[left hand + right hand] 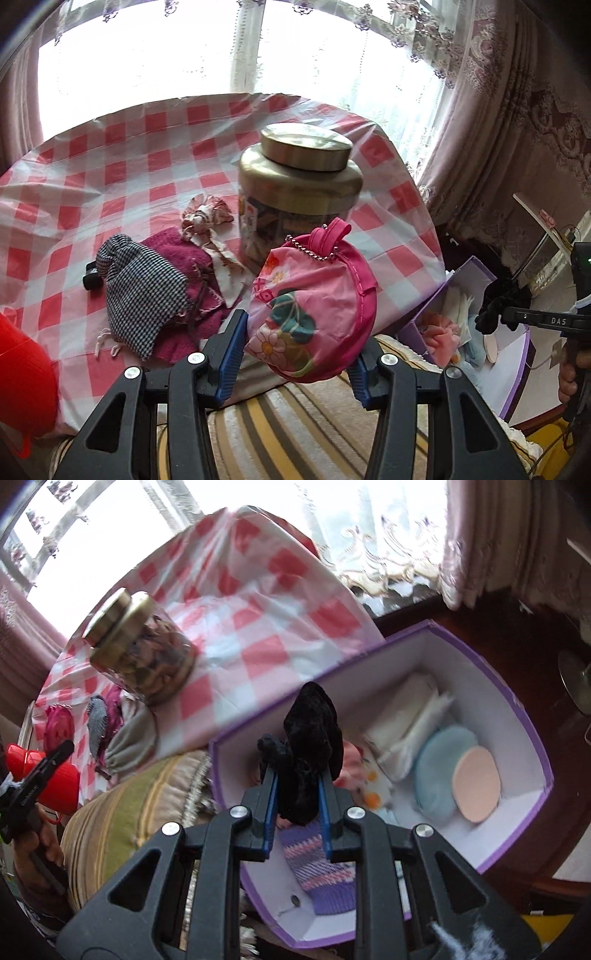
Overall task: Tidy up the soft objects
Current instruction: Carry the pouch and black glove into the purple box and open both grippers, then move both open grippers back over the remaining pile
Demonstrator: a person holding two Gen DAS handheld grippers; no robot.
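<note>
Left gripper (299,354) pinches a glossy pink floral pouch (314,310), centre frame, in front of the gold-lidded jar (299,184) on the checked tablecloth (110,155). Right gripper (297,812) squeezes a fuzzy black velvet piece (310,746) above the purple box (517,709), right of frame.

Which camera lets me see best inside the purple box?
The right wrist view: it looks down into the purple box, showing a blue pad, a peach disc and white cloth. The left wrist view catches only a corner at its right edge.
</note>
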